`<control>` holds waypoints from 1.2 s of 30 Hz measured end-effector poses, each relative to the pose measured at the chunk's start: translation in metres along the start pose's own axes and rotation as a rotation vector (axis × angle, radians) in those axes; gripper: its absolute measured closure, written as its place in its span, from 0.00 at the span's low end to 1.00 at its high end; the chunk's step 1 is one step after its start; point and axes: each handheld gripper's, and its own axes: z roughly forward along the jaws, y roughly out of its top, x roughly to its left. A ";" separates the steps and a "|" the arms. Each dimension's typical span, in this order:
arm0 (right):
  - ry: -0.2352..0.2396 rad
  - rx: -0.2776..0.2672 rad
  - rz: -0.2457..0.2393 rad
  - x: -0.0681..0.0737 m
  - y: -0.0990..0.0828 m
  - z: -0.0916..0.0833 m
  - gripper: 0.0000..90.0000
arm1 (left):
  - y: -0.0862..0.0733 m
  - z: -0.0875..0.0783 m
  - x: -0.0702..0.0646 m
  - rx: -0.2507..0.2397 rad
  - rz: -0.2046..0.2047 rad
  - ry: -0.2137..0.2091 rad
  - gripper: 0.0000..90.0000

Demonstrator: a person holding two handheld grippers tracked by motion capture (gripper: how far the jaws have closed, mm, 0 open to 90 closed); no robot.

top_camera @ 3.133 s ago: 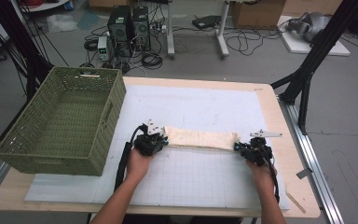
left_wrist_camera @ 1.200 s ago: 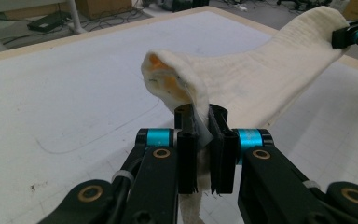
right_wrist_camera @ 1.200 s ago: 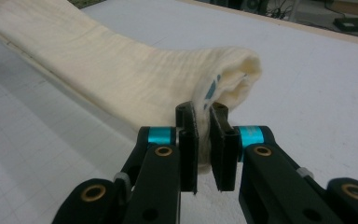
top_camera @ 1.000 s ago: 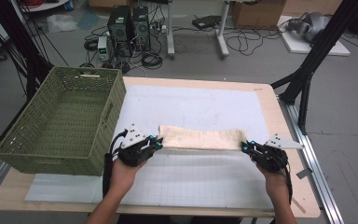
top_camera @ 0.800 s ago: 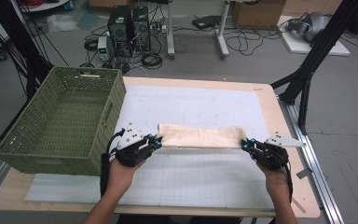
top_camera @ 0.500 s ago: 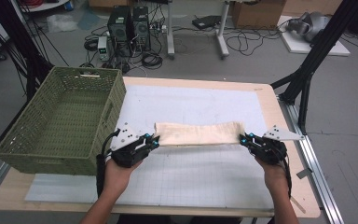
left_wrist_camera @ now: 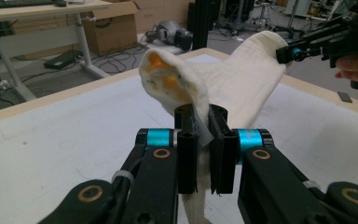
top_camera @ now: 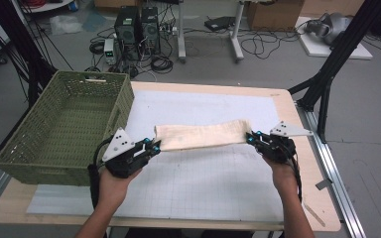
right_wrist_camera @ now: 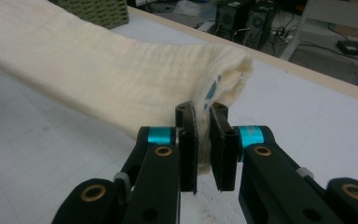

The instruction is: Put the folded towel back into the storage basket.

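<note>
Both grippers clamped the folded cream cloth point(top_camera: 202, 135): left gripper point(top_camera: 151, 147) and right gripper point(top_camera: 252, 140) fingers each pinched an end, holding it stretched just above the tabletop point(top_camera: 228, 188), beside the green basket point(top_camera: 59, 124), likely for transfer.

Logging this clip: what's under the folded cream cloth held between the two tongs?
The cloth hangs stretched between the left tongs and right tongs, above the white grid mat. Nothing else shows below it; the strip of mat directly beneath is hidden from above.
</note>
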 end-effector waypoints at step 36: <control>0.107 -0.056 -0.087 0.039 0.073 0.069 0.92 | -0.003 -0.074 0.031 -0.102 -0.024 0.114 0.92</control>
